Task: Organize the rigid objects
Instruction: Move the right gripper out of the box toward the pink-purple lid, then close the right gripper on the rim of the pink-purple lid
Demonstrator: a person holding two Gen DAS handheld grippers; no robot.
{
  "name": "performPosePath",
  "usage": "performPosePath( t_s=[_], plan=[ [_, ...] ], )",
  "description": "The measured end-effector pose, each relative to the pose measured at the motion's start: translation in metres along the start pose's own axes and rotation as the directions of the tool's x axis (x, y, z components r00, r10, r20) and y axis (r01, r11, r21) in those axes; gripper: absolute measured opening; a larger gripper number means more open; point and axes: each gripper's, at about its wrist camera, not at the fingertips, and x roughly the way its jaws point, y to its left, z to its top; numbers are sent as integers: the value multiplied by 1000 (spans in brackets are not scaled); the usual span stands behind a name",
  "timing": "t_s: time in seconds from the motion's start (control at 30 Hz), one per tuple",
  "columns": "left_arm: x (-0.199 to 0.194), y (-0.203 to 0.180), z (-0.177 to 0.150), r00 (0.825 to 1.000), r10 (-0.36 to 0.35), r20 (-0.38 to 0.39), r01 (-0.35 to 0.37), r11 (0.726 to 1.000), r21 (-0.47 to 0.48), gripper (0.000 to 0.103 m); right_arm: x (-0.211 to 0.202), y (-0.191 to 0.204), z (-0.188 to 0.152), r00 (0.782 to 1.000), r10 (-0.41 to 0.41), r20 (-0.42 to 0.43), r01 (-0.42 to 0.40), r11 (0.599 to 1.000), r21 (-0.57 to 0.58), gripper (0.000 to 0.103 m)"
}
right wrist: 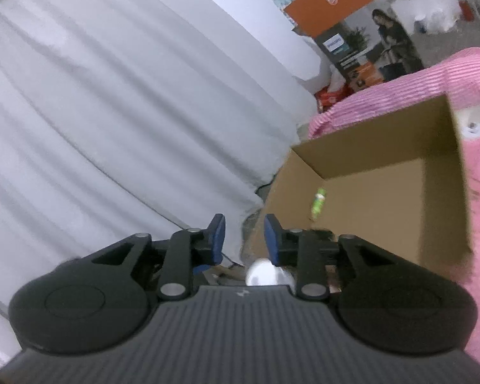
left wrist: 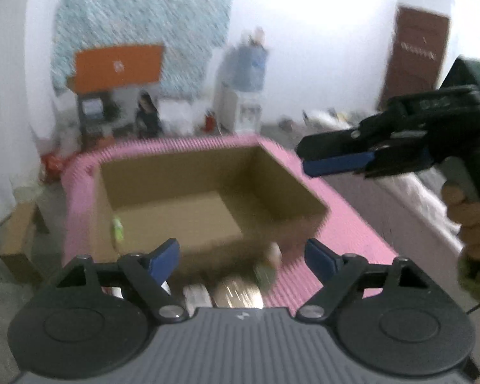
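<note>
Mostly empty brown cardboard box, small green item inside

Our left gripper has black linkage arms, silver pivot screws, blue finger pads and a ribbed grey body; our right gripper matches it.

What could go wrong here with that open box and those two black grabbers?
The small green item inside the open brown cardboard box looks light and could tip if bumped. The shiny round object and others crowd under the left gripper, risking a knock. The right gripper hovers near the box's rim.
</note>
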Motion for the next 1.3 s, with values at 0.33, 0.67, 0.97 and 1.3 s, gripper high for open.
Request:
performPosePath(
  t_s=[0.33, 0.67, 0.97, 1.3],
  plan=[
    [53, -42, -74, 948, -30, -316, 73, 990, 124, 85, 23, -58, -122, 951, -248, -183, 254, 967, 14, 31],
    [82, -57, -95, 911, -14, -411, 78, 987, 141, 65, 65, -73, -144, 890, -372, -263, 353, 928, -116, 31],
    [95, -62, -90, 913, -7, -408, 73, 986, 148, 63, 74, -83, -147, 880, -381, -284, 352, 924, -149, 17],
    [113, -71, -84, 932, -16, -362, 80, 984, 161, 64, 55, -93, -138, 876, -413, -248, 397, 911, -114, 18]
  ],
)
